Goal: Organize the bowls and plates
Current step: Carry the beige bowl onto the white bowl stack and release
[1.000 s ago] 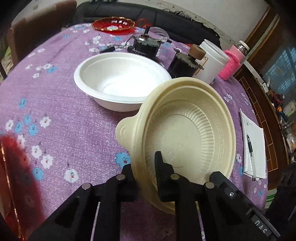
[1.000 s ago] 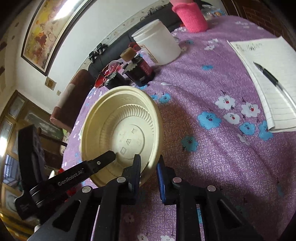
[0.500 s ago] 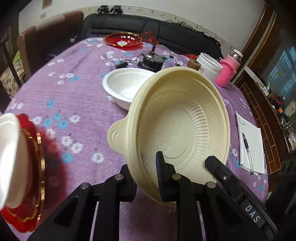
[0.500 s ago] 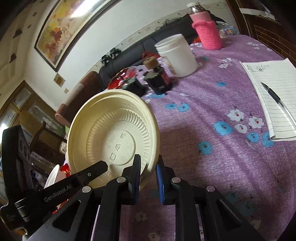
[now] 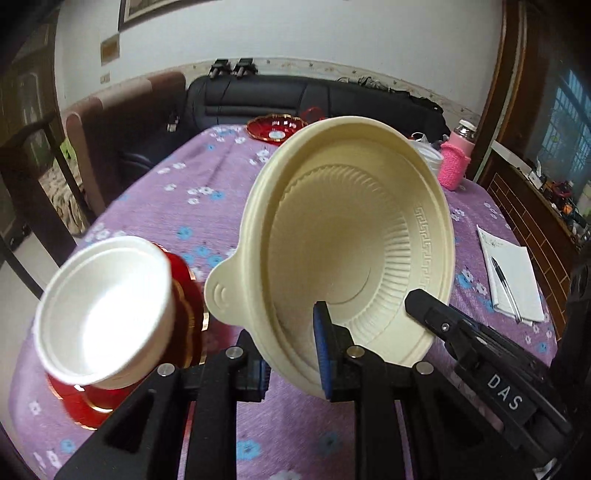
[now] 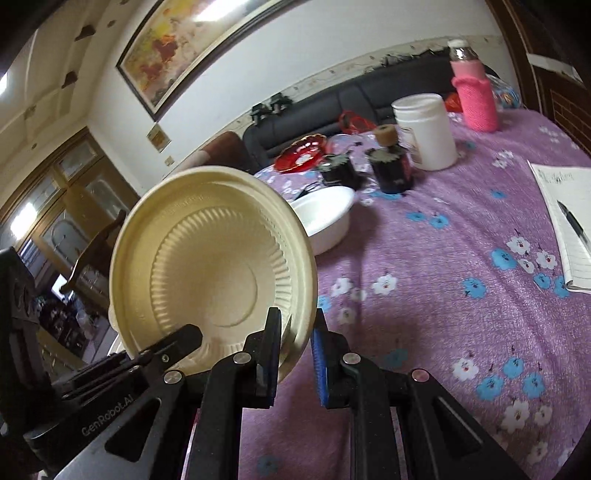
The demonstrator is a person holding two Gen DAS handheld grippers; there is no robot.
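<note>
Both my grippers clamp the rim of a cream bowl (image 5: 354,251), lifted and tilted above the purple-clothed table (image 6: 424,280): left gripper (image 5: 291,354), right gripper (image 6: 295,354). A white bowl (image 5: 107,314) sits on a red plate (image 5: 188,306) near the table's left edge.

Past the surface (image 6: 461,295) with its purple flowered cloth I see a black sofa (image 5: 314,101) against a white wall (image 5: 332,33), with a brown chair (image 5: 122,122) to its left. A framed painting (image 6: 192,48) hangs high, a window (image 5: 570,125) shows daylight at right, and wooden cabinets (image 6: 62,199) stand at left.
</note>
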